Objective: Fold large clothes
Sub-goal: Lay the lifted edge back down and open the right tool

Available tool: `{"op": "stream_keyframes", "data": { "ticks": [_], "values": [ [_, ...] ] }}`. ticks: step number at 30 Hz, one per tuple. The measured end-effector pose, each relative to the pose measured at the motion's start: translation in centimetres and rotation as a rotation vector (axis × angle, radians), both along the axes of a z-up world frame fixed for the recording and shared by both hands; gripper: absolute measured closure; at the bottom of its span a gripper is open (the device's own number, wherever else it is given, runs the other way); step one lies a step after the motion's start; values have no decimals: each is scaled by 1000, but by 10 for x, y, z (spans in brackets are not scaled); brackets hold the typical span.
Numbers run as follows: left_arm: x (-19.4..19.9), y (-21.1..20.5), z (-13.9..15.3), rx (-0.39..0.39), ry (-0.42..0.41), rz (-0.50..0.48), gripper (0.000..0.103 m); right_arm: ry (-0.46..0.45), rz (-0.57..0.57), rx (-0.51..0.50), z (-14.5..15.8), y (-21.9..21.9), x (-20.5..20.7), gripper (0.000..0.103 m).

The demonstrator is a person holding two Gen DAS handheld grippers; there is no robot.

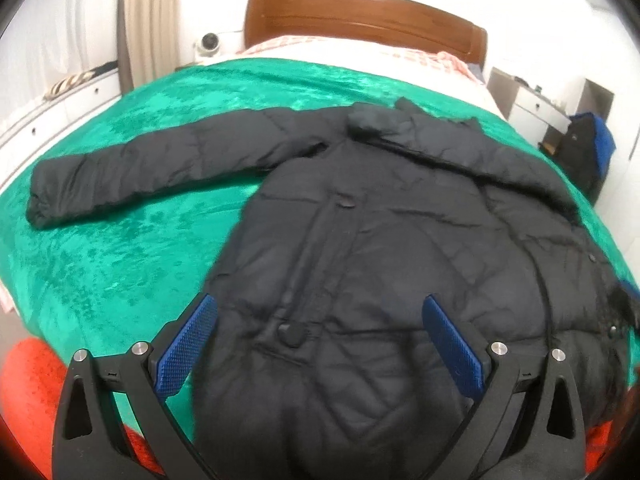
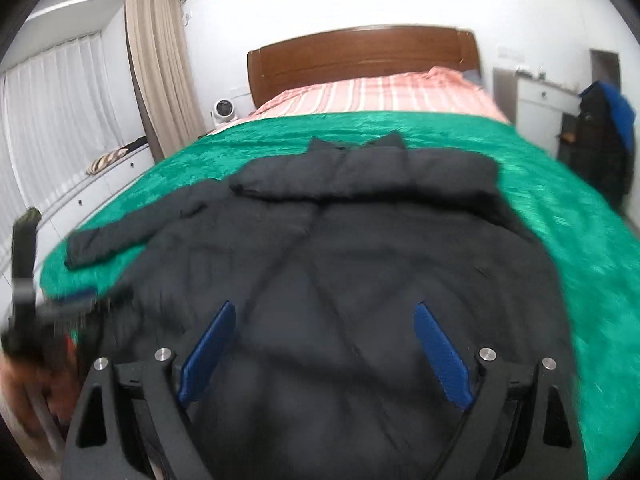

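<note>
1. The right gripper (image 2: pixel 324 344) stands wide apart with nothing between its blue pads (image 2: pixel 440 356); it hovers over the lower body of the black padded coat (image 2: pixel 340 264).
2. The left gripper (image 1: pixel 320 344) is likewise spread wide and empty, poised above the coat's front placket near a snap (image 1: pixel 291 334).
3. The coat lies on its back on the green blanket (image 2: pixel 560 240), collar (image 1: pixel 380 120) toward the wooden headboard (image 2: pixel 360 56), hem toward the grippers.
4. From the right wrist view, one sleeve (image 2: pixel 360 178) appears already laid across the chest just below the collar; the other sleeve (image 1: pixel 132 172) stretches out flat on the blanket, pointing away from the coat toward the curtain side.
5. My reading: the outstretched sleeve is the next piece to bring in. The left gripper sits nearer that side, so it seems the natural one to use.
6. To do it well, pinch the cuff end through both layers, since the padding is puffy and a shallow bite may slip.
7. Lift just clear of the blanket, carry the cuff across toward the placket, and lay it parallel to the folded sleeve.
8. Keep the other gripper pressing on the coat body so the slick shell does not slide along the blanket.
</note>
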State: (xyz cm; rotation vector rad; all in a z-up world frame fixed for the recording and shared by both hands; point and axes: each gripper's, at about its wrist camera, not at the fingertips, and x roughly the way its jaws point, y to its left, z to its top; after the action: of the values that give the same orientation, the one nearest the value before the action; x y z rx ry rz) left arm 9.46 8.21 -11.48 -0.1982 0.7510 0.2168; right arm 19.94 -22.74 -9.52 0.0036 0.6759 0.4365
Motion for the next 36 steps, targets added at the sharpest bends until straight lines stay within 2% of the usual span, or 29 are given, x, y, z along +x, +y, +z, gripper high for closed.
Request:
{"op": "stream_keyframes", "data": {
  "ticks": [5,9,12,15,19,23,30,36],
  "values": [
    [6,-23,-4,41,23,-82,0,-129,-53,-30,-6,-35,-38,7],
    [15,-32,-23,102,97,-96,0,-150,-51,-37,-8,-43,-40,7],
    [16,-38,-28,152,101,-105,0,-165,-30,-41,-10,-36,-34,7],
    [16,-39,-29,165,108,-103,0,-132,-1,-76,-25,-29,-33,7],
    [15,-39,-33,171,115,-104,0,-46,16,-116,-44,-22,-24,7],
    [15,-40,-35,168,121,-108,0,12,11,-92,-53,-23,-16,5],
    [19,-38,-33,154,164,-139,0,29,3,-100,-59,-22,-16,2],
    [18,-43,-27,174,192,-176,0,40,0,-101,-61,-22,-16,1]
  ]
}}
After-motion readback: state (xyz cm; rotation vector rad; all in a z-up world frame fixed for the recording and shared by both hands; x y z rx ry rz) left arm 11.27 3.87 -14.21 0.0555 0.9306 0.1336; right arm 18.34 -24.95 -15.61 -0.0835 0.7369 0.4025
